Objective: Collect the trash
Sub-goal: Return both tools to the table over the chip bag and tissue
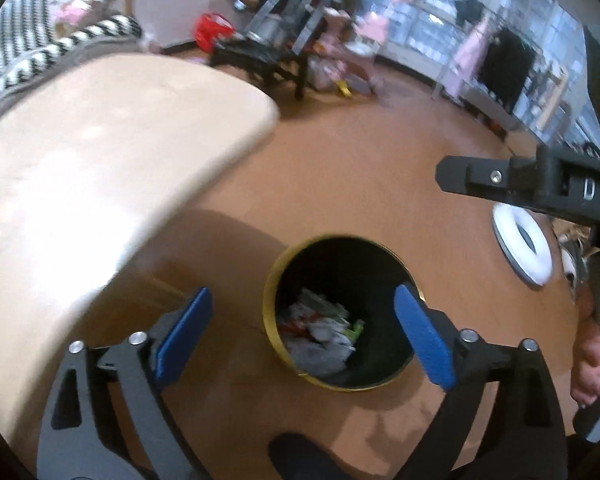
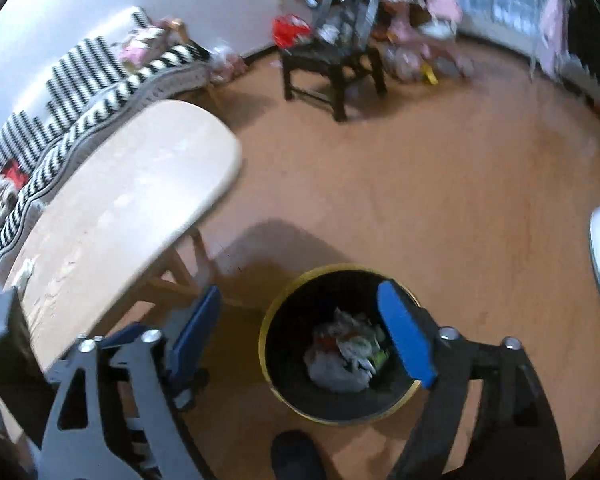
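Observation:
A round black trash bin with a gold rim [image 1: 269,312] stands on the brown floor beside a light wooden table [image 1: 80,184]. Crumpled trash [image 1: 320,336] lies at its bottom. My left gripper [image 1: 302,330] is open and empty, held above the bin. In the right wrist view the bin's rim [image 2: 262,344] and its trash [image 2: 344,356] show below my right gripper [image 2: 300,328], which is open and empty. Part of the right gripper's body [image 1: 540,184] shows at the right of the left wrist view. Small scraps [image 2: 24,272] lie on the table [image 2: 120,200].
A black chair [image 2: 332,64] stands across the floor. A black-and-white striped sofa [image 2: 80,92] is behind the table. A white ring-shaped object [image 1: 522,246] lies on the floor at the right. Clothes racks and clutter line the far wall.

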Demonstrator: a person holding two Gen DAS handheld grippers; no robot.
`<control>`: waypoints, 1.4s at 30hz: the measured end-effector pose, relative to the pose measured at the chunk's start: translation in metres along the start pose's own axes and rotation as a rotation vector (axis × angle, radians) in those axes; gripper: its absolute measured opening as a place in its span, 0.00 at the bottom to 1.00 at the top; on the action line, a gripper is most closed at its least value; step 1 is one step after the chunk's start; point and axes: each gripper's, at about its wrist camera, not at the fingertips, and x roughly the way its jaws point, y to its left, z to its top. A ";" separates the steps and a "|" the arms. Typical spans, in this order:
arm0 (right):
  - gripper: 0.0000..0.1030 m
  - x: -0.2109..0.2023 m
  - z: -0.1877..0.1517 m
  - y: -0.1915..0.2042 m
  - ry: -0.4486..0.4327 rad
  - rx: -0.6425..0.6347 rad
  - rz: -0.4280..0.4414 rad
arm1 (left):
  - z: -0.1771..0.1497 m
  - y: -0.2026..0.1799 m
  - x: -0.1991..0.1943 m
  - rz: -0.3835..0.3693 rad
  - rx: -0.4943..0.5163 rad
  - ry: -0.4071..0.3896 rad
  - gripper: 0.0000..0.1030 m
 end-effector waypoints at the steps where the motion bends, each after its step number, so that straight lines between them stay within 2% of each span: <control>1: 0.82 -0.004 0.002 0.013 -0.020 -0.019 0.013 | 0.002 0.015 -0.019 0.029 -0.016 -0.024 0.89; 4: 0.83 -0.011 0.007 0.053 -0.049 -0.071 0.061 | 0.001 0.057 -0.064 0.087 -0.080 -0.073 0.90; 10: 0.84 -0.011 0.001 0.167 -0.059 -0.187 0.176 | -0.018 0.146 -0.145 0.234 -0.220 -0.152 0.90; 17: 0.86 0.003 -0.028 0.291 -0.007 -0.317 0.277 | -0.075 0.250 -0.245 0.463 -0.391 -0.205 0.90; 24: 0.86 0.016 -0.067 0.395 0.031 -0.419 0.338 | -0.126 0.319 -0.316 0.552 -0.540 -0.246 0.90; 30: 0.86 0.025 -0.089 0.452 0.056 -0.473 0.386 | -0.145 0.356 -0.333 0.598 -0.589 -0.233 0.90; 34: 0.86 0.030 -0.095 0.474 0.064 -0.508 0.396 | -0.157 0.383 -0.335 0.640 -0.600 -0.208 0.90; 39: 0.86 0.044 -0.082 0.489 0.060 -0.501 0.400 | -0.162 0.413 -0.322 0.634 -0.625 -0.209 0.90; 42: 0.86 0.061 -0.069 0.499 0.097 -0.459 0.426 | -0.152 0.429 -0.304 0.609 -0.625 -0.200 0.90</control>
